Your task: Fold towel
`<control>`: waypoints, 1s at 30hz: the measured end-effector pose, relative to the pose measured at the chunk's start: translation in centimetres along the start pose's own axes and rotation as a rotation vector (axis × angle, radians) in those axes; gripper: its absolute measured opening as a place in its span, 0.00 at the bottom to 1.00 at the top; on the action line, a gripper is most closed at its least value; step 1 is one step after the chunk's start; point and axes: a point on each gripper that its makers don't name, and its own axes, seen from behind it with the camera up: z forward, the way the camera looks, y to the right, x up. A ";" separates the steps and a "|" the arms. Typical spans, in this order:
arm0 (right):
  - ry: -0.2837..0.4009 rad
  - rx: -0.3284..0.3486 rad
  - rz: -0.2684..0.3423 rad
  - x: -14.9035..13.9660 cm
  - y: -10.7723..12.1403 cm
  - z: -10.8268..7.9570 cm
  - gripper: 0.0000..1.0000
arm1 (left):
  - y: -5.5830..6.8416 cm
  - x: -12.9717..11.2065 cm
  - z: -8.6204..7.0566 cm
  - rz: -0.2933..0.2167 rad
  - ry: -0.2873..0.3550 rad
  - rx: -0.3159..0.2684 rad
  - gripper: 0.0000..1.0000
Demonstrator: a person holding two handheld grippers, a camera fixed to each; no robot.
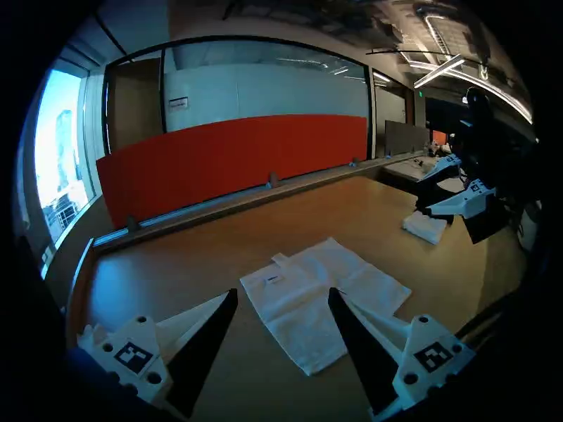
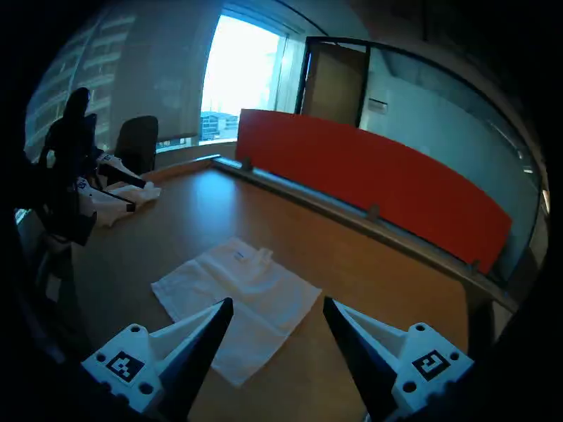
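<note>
Left gripper view: white towel spread out on the surface, both tools gaping and empty.

The left tool (image 1: 281, 291) stands wide, gripping nothing, its dark fingers (image 1: 204, 337) framing the towel (image 1: 317, 302). The towel lies well in from the edges of the wooden surface (image 1: 211, 239), with a small tab on its far side. In the right gripper view the right tool (image 2: 278, 301) is just as wide and also empty, pointing at the same towel. An orange partition (image 1: 232, 162) runs along the surface's far edge. Toward the right end sits what looks like a smaller folded cloth (image 1: 426, 226).
</note>
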 end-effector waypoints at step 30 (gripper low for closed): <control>-0.241 0.131 -0.025 -14.3 -5.0 5.5 0.99 | 4.3 -13.7 5.8 0.014 -0.260 -0.120 0.96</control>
